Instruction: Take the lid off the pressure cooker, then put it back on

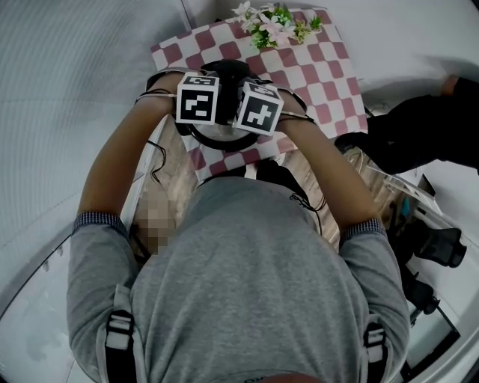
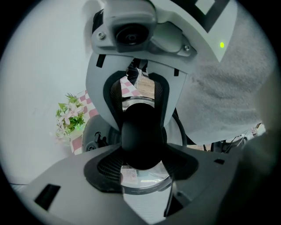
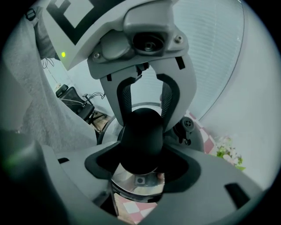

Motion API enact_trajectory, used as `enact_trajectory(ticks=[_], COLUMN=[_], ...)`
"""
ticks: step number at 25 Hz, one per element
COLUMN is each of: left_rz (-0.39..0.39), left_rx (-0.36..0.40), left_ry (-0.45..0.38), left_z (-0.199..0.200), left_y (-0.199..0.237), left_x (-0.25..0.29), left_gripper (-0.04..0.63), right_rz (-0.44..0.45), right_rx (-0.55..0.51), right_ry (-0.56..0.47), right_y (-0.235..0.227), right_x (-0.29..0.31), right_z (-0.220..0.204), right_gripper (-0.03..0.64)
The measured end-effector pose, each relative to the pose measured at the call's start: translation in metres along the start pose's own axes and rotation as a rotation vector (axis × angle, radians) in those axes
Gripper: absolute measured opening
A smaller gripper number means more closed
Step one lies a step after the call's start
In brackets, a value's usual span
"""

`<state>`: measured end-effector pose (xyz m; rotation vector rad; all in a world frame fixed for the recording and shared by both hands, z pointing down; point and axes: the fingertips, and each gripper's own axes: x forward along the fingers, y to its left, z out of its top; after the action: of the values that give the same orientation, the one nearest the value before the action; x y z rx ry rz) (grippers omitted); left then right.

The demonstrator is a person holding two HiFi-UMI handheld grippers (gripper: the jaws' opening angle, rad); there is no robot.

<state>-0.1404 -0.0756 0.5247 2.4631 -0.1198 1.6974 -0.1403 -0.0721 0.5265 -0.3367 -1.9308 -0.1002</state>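
The pressure cooker's lid (image 2: 147, 181) is shiny metal with a black round knob (image 2: 142, 136). Both grippers face each other across this knob. My left gripper (image 2: 142, 163) is shut on the knob, its ribbed pads against both sides. My right gripper (image 3: 140, 165) is shut on the same knob (image 3: 141, 139) from the opposite side. In the head view the two marker cubes (image 1: 228, 105) sit side by side and hide the knob; the lid's rim (image 1: 200, 136) shows beneath them. The black cooker body (image 1: 232, 71) stands just behind, and the lid appears apart from it.
A pink-and-white checked cloth (image 1: 314, 67) covers the table, with a small bunch of flowers (image 1: 273, 22) at its far edge. A person in dark clothes (image 1: 419, 127) is at the right. Cables and dark gear (image 1: 438, 247) lie by my right side.
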Motion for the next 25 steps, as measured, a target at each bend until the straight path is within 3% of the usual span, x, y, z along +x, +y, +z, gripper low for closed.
enact_trajectory(ticks=[14,25], left_rz=[0.044,0.1], left_rx=[-0.149,-0.321], left_ry=[-0.032,-0.026], left_z=[0.005,0.0014], left_y=[0.0025,0.0034], left_x=[0.0001,0.0015], left_gripper=[0.299,0.299], right_rz=[0.091,0.177], right_rx=[-0.186,-0.369], right_ry=[0.079,0.102], right_y=[0.0005,0.0005], right_x=[-0.0002,-0.0001], right_z=[-0.0037,-0.0051], right_gripper=[0.301,0.302])
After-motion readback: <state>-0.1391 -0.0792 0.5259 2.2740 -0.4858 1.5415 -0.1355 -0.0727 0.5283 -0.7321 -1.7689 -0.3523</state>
